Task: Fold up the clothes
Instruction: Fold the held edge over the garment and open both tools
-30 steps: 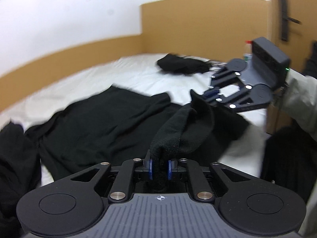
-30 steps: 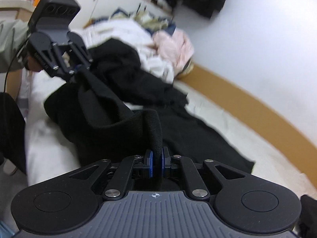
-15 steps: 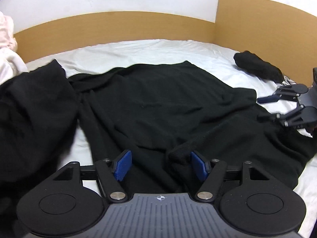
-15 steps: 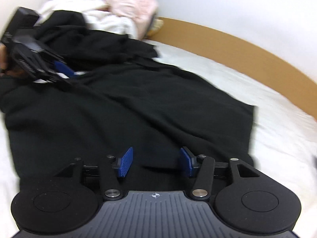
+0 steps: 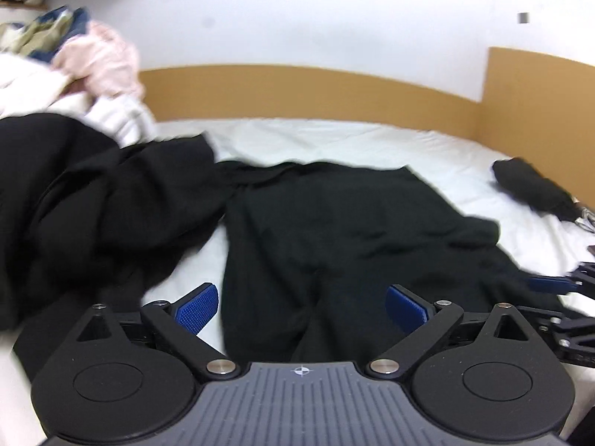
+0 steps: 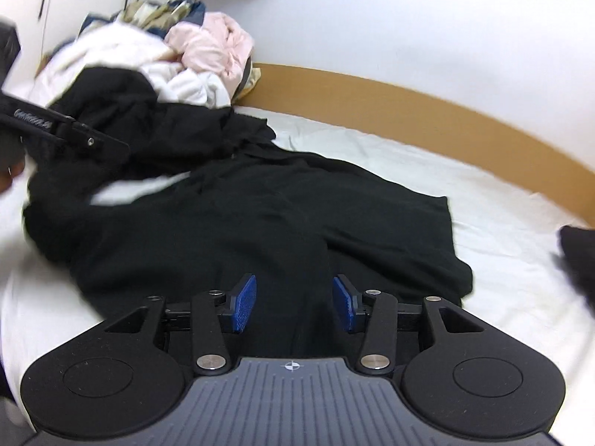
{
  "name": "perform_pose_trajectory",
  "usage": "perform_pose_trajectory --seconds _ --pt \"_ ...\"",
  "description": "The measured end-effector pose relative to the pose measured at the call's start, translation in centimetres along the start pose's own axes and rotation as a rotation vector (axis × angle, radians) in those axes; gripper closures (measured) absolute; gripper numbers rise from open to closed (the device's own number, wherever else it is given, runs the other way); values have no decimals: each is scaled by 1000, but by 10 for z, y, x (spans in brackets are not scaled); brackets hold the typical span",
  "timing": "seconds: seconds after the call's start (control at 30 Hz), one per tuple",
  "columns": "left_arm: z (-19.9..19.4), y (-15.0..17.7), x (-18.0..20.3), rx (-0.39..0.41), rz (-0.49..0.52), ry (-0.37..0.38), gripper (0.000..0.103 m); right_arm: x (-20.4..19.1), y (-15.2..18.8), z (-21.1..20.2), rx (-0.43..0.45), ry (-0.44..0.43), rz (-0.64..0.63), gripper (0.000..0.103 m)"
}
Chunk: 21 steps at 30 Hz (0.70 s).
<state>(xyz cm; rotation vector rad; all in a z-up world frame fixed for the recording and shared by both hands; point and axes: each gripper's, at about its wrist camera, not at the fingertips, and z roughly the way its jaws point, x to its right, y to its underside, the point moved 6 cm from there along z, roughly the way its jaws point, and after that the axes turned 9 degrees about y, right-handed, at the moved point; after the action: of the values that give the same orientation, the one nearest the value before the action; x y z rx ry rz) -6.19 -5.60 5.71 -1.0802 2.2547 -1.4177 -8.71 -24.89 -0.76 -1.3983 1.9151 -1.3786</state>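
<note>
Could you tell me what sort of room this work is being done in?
Most likely a bedroom: a white-sheeted bed with a wooden surround fills the view, and a pile of unfolded laundry lies heaped at one end, beside the black garment spread out for folding.

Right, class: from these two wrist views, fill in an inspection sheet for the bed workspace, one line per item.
Surface: white bed sheet, wrinkled.
Job's things: black garment spread out flat; second black garment bunched beside it.
Clutter: pile of pink and white clothes; small dark bundle near the bed's edge.
Grippers: left gripper opening, nothing pinched; right gripper closing, pads not pressing cloth.
Cables: nothing seen.
Surroundings: wooden bed board, white wall.
</note>
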Motion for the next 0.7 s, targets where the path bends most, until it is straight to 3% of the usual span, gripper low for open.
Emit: perform_pose_trajectory --seconds 0.07,0.13,0.37,0.53,0.7 --pt "-12 6 1 23 -49 -36 6 -2 6 -8 4 -12 -46 55" --pt "-21 10 16 44 -51 -5 3 -5 8 -10 -4 -28 -81 55" --pt "-10 19 42 41 -108 78 2 14 8 -4 -67 -83 63 59" --pt "9 29 48 -11 -66 82 2 17 19 -1 -93 -52 30 60" --pt "27 51 12 -88 42 59 3 41 27 23 -129 -21 34 60"
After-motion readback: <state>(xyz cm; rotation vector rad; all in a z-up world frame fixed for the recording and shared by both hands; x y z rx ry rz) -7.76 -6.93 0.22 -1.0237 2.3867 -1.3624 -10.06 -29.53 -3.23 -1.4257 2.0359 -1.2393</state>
